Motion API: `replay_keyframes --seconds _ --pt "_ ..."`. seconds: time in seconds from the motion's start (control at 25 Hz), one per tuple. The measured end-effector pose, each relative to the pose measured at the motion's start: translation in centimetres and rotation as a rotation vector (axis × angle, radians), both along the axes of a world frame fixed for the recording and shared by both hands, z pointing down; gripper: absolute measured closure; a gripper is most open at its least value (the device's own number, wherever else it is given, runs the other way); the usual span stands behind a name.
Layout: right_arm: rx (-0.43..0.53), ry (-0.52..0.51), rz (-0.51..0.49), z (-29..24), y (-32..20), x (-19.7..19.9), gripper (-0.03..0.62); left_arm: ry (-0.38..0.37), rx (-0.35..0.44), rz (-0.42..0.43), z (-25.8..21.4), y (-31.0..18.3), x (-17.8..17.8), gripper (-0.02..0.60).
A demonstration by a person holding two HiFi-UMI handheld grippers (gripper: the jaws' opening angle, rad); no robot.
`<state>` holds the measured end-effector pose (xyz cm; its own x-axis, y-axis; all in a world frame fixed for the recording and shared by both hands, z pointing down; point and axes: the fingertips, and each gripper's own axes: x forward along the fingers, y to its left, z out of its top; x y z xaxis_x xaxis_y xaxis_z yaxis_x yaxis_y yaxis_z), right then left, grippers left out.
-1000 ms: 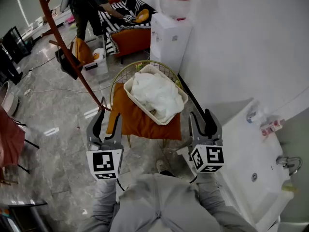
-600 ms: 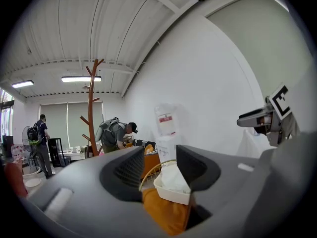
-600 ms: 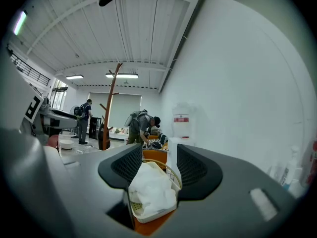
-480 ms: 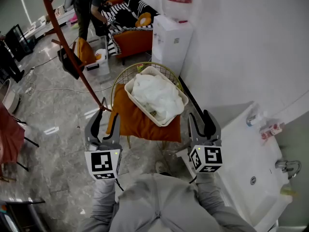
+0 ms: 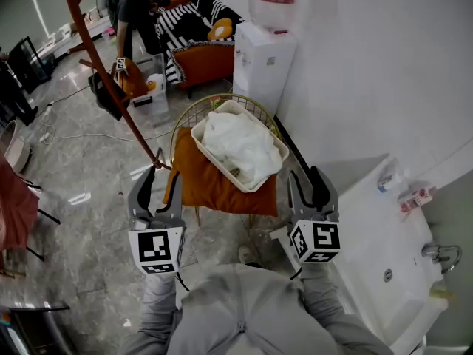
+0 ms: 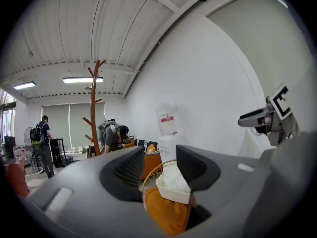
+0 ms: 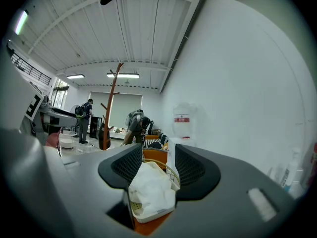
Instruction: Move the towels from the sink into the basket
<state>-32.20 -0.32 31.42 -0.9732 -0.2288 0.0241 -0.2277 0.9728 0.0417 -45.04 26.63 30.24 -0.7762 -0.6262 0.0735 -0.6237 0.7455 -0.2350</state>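
The polished grey stone floor (image 5: 89,183) carries a round gold wire stand (image 5: 191,113), a brown coat stand (image 5: 138,128), a white water dispenser (image 5: 262,61) against the wall and a loose cable (image 5: 77,137). An orange cushion (image 5: 214,187) lies across the wire stand and droops over its near edge. A white basket (image 5: 260,179) sits on the cushion, heaped with white towels (image 5: 236,143). To the right, a white sink (image 5: 369,228) bears a tap (image 5: 437,251) and small bottles (image 5: 414,195) near the wall.
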Motion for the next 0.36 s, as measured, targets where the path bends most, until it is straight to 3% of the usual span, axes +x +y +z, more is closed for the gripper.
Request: replay_keyframes --seconds 0.36 --pt "0.003 0.001 -0.005 -0.05 -0.1 -0.07 0.388 0.001 -0.011 -0.002 0.22 -0.14 -0.13 0.347"
